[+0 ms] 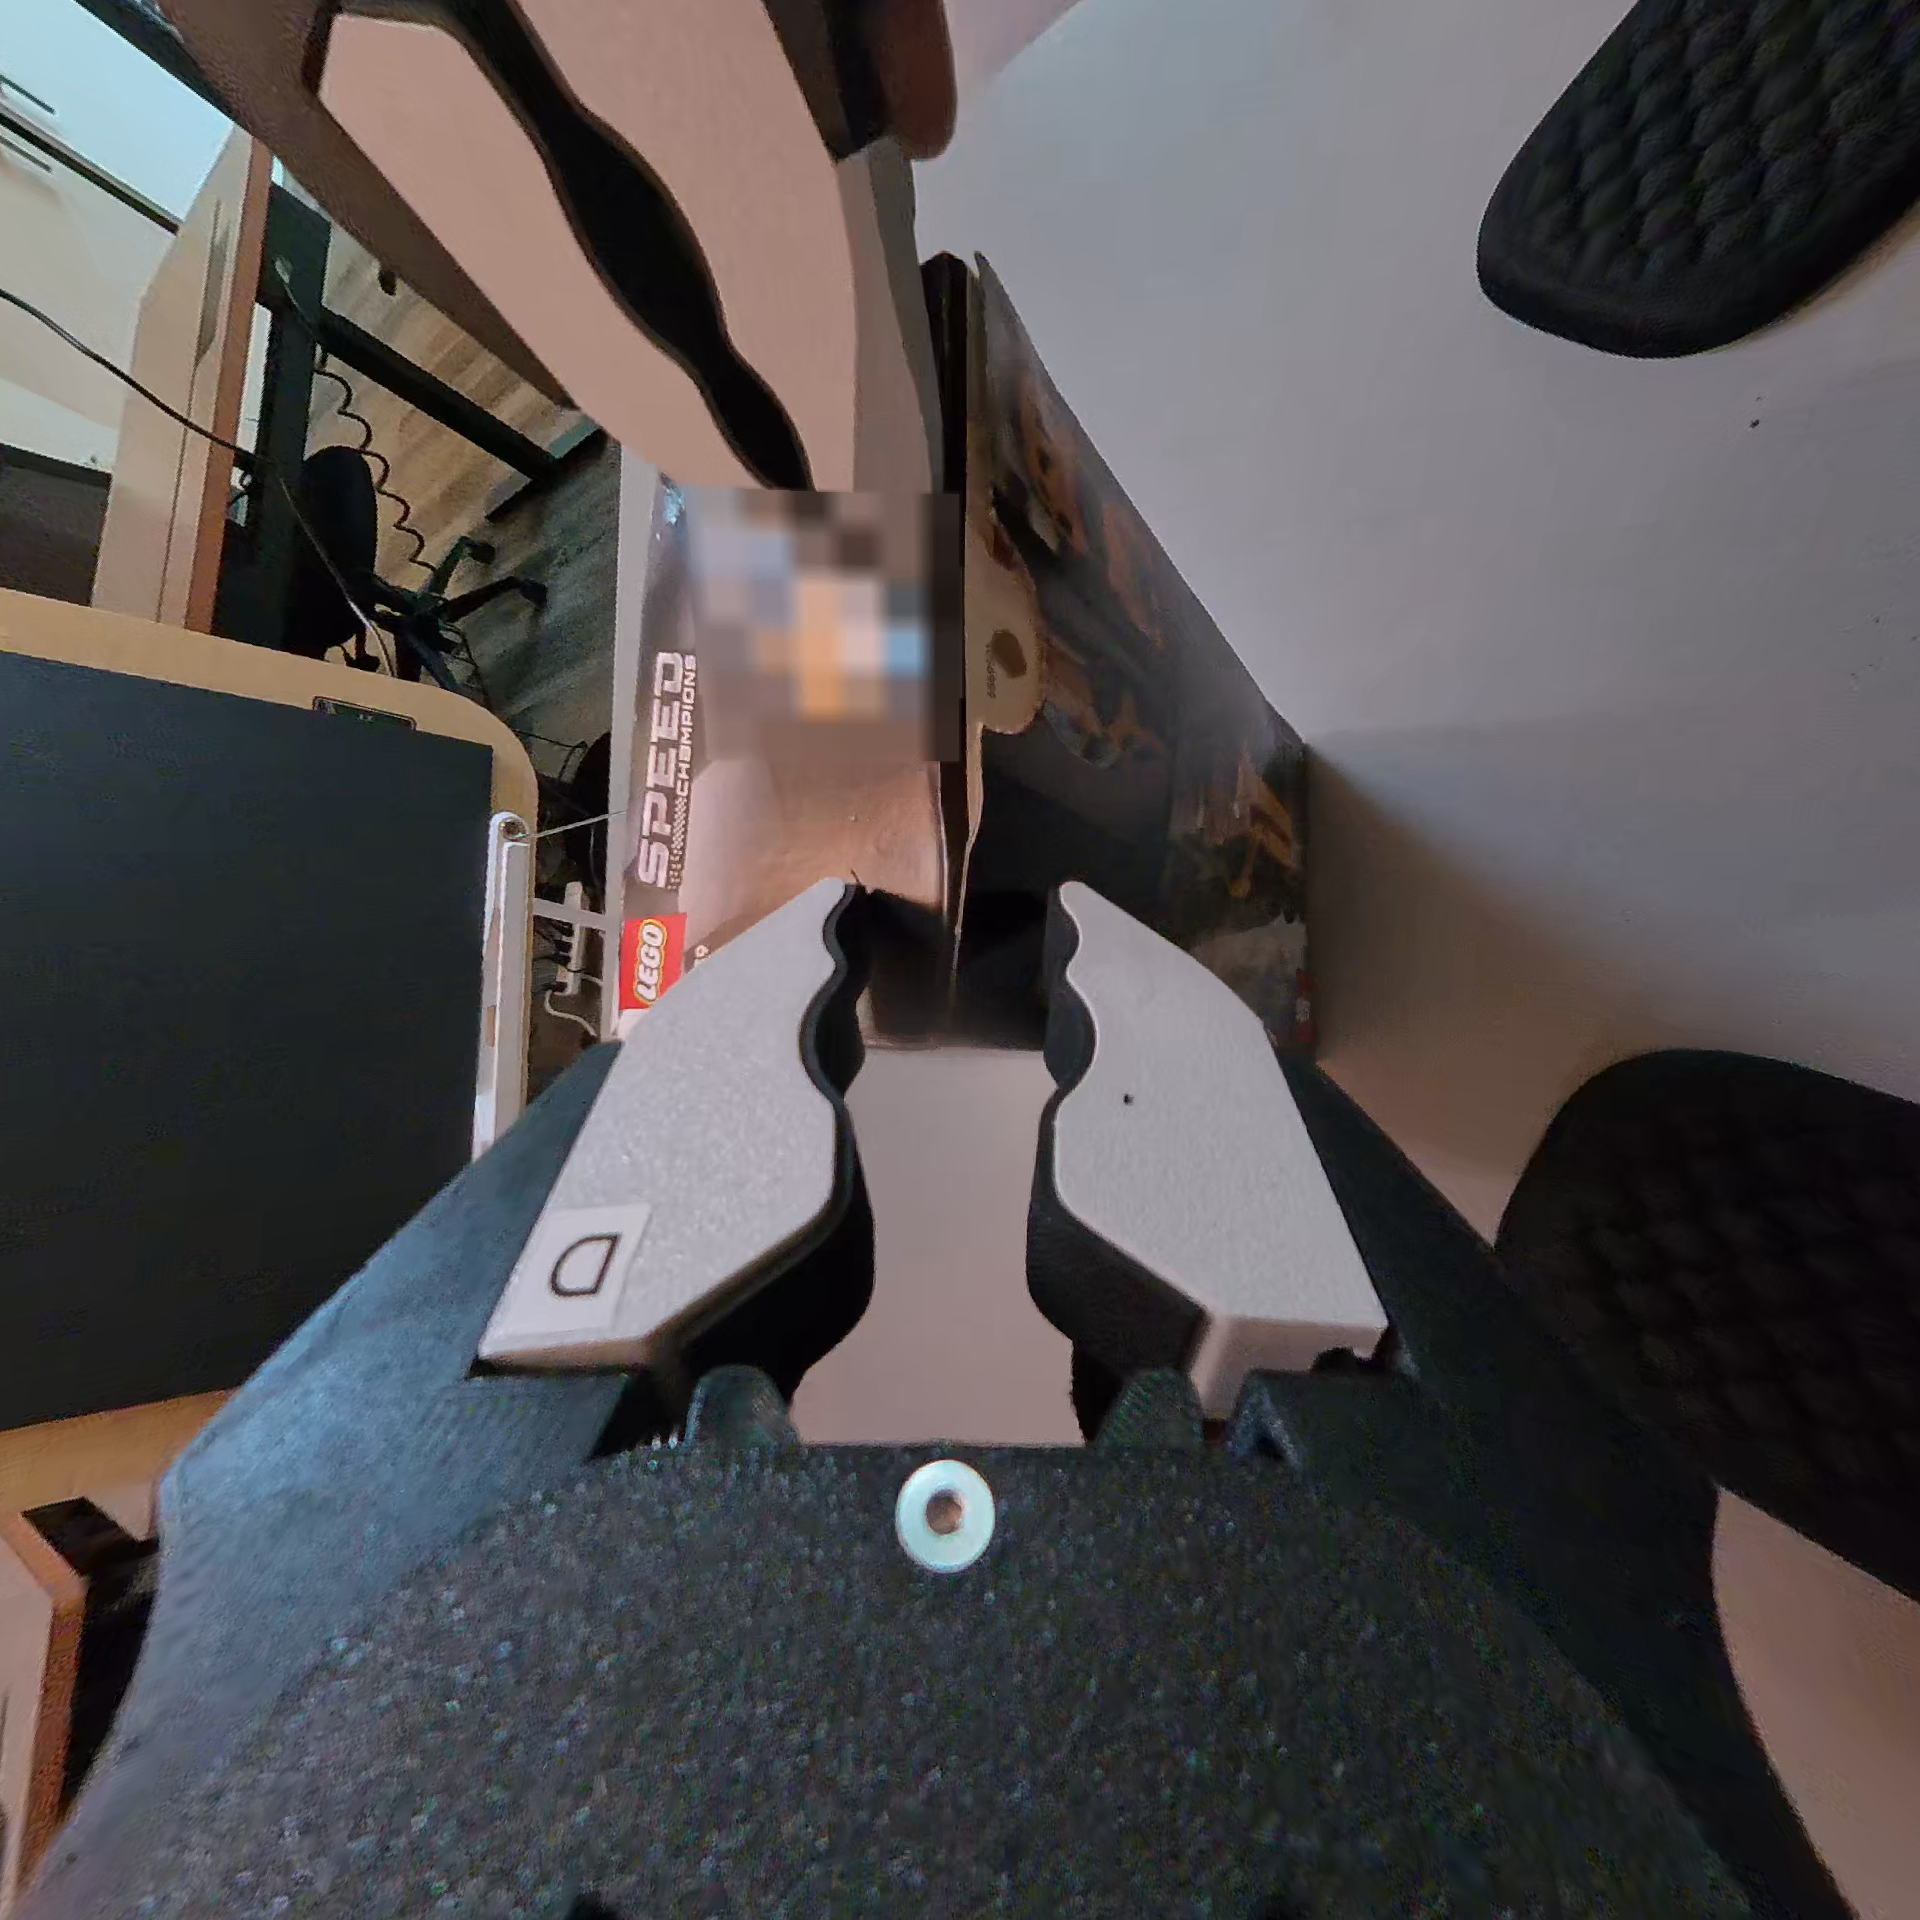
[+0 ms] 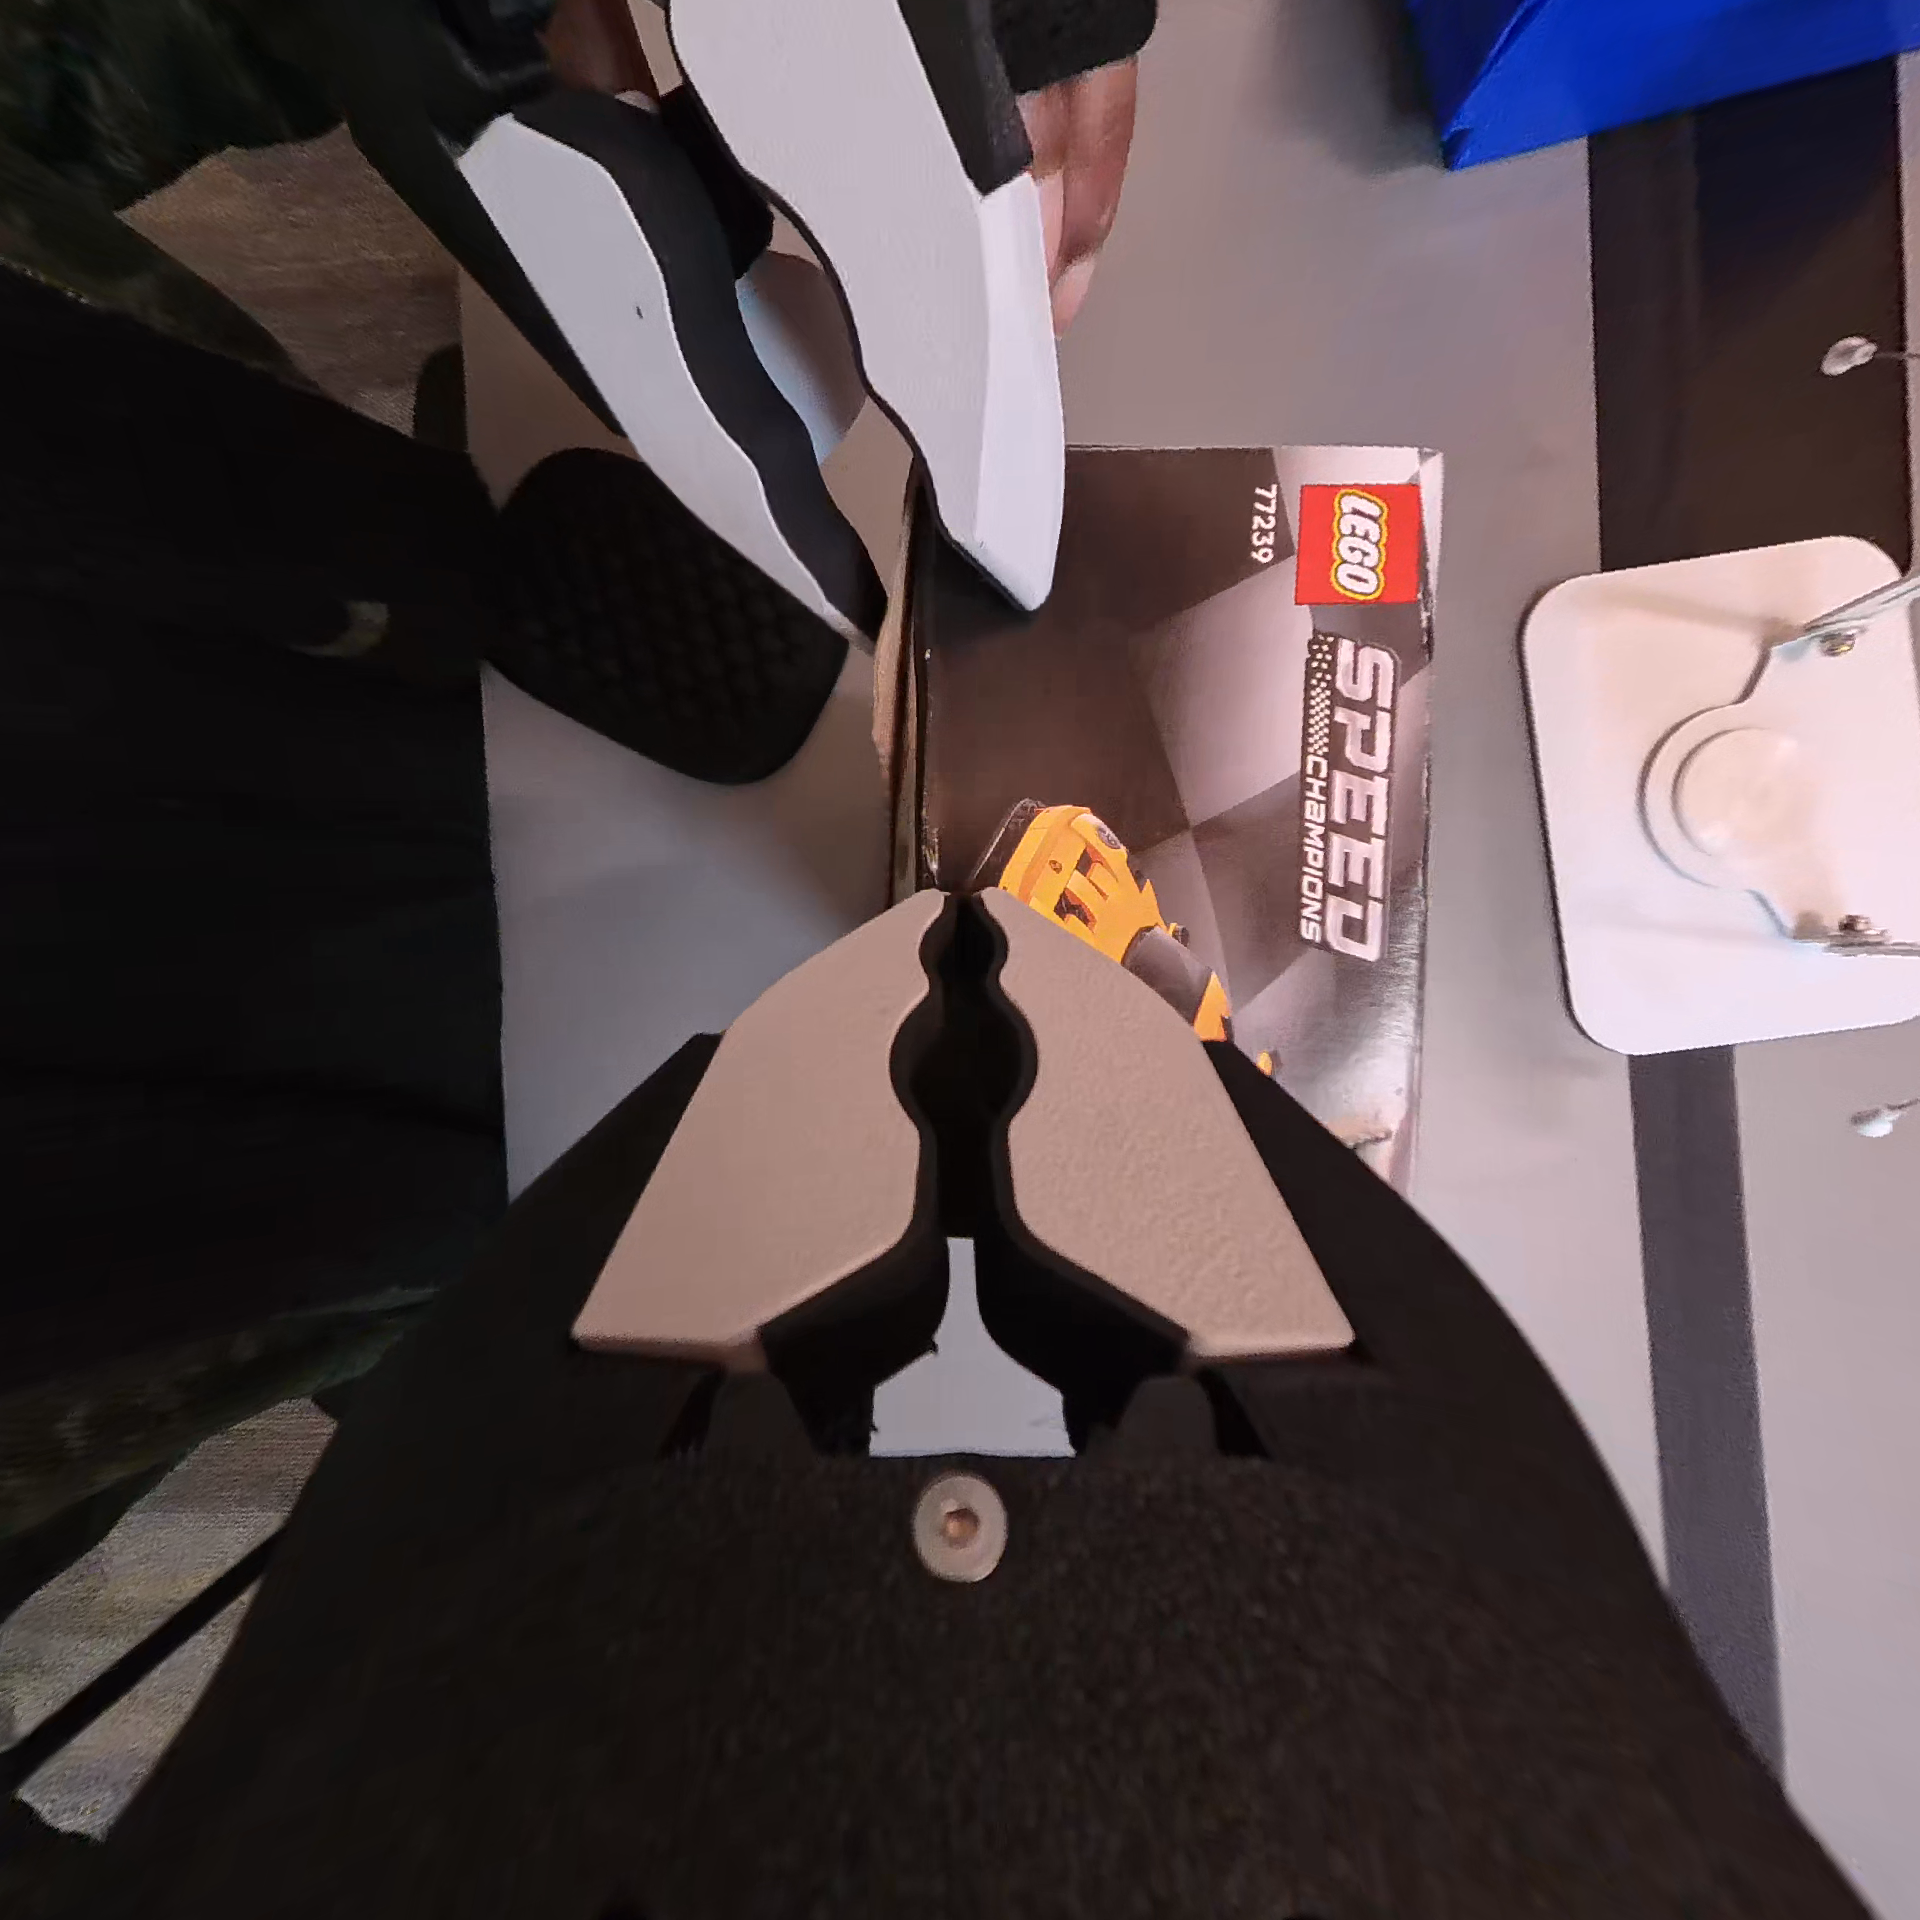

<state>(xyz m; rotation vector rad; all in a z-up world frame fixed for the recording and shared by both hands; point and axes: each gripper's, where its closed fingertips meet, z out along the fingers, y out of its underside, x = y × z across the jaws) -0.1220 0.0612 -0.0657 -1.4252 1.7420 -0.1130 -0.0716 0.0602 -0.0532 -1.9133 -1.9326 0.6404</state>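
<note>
Grey tabletop carries a toy building-set box, printed with a yellow car, lying flat between two handheld grippers that meet it from opposite ends. The right gripper has its jaws closed together on the upturned cardboard flap at the box's near corner, the flap edge running straight ahead from the fingertips along the box's long axis. The left gripper has its jaws parted, with the same thin flap standing upright in the gap between them, not visibly pinched. In the right wrist view the left gripper reaches in from the far end of the flap, one white finger pressing over the box top. A white stand base sits well apart, beyond the box's right side; two black textured pads lie beside its left side. Open table remains left of the flap; a blue object lies at the far right corner.
</note>
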